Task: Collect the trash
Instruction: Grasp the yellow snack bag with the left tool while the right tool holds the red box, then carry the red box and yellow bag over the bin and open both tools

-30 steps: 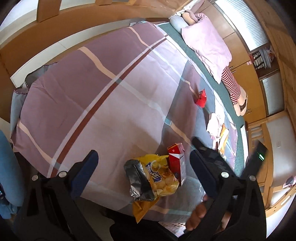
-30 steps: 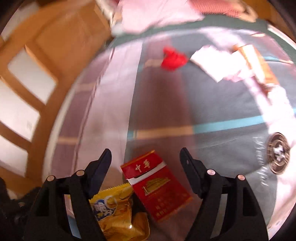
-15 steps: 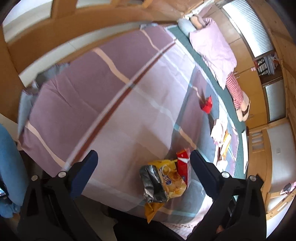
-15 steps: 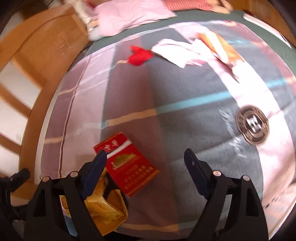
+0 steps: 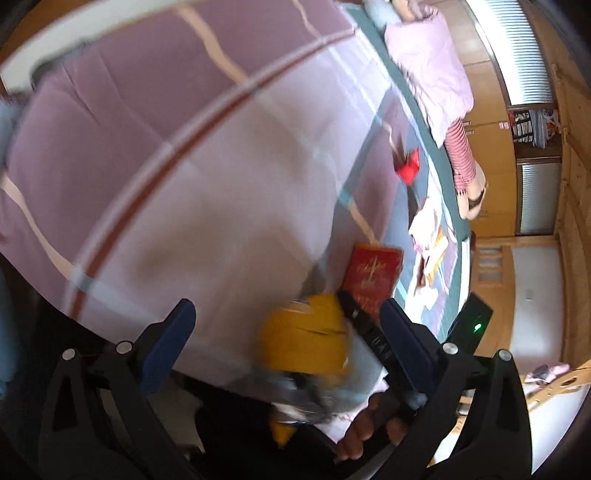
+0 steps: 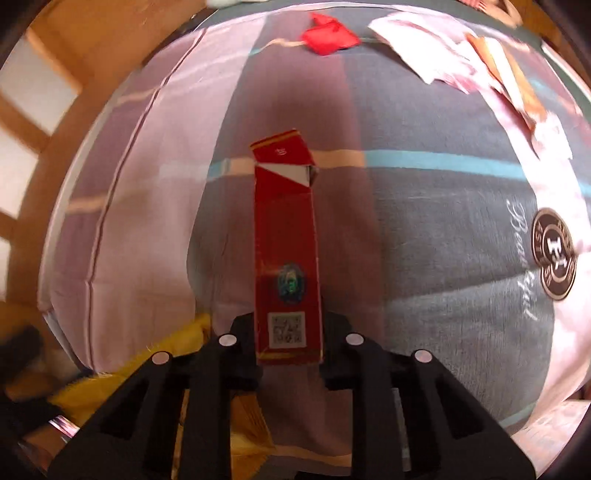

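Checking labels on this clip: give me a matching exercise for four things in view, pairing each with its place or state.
Things:
1. red cigarette pack
2. yellow snack bag
3. crumpled red wrapper
4. left gripper

Places or states:
A. lying alone far up the bedspread, touching no gripper
B. jaws wide apart, nothing between the pads
C. gripped between the closing jaws of the right gripper
D. at the near edge of the bed, beside the pack

Pairs: 1-C, 2-D, 3-A, 4-B
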Available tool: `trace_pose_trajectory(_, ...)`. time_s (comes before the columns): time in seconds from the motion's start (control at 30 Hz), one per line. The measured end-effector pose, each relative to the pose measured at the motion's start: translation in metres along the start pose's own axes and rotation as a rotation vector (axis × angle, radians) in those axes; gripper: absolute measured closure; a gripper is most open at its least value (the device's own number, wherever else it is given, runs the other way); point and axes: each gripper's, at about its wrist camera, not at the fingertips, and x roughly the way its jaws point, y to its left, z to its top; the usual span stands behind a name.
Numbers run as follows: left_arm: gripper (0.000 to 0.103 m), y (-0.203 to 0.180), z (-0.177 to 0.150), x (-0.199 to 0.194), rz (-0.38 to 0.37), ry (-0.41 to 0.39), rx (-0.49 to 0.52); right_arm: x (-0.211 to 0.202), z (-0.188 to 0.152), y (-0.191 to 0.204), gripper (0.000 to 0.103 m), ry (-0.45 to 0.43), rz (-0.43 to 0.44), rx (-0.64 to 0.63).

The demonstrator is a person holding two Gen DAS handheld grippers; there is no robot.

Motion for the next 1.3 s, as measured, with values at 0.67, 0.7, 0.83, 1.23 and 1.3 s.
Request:
trace_pose_trajectory(0.67, 0.094, -0.004, -0.06, 0.047, -0.029, -0.061, 0.118, -0.022, 0.0, -0.033, 0.08, -0.098, -0.003, 0.177)
trace_pose_trajectory(0.7, 0.094, -0.009, -0.056, 0.038, -0.051, -0.103, 0.135, -0.027, 0.001, -0.032, 0.08, -0.125, -0.008, 0.175)
trace_pose_trajectory(0.83, 0.094, -0.028, -0.049, 0.004, -0.076, -0.289, 0.216, -0.048, 0.001, -0.028, 0.08, -0.234, -0.04, 0.144)
trace_pose_trajectory(1.23, 0.094, -0.057, -0.052, -0.023, 0.167, -0.514, 0.44, -0.056, -0.001, -0.02, 0.08, -0.296, -0.042, 0.134)
trace_pose_trajectory(1.3, 0.094, -0.06, -0.053, -0.023, 0.2, -0.534, 0.464, -0.059, -0.002, -0.019, 0.08, -0.311, -0.042, 0.133)
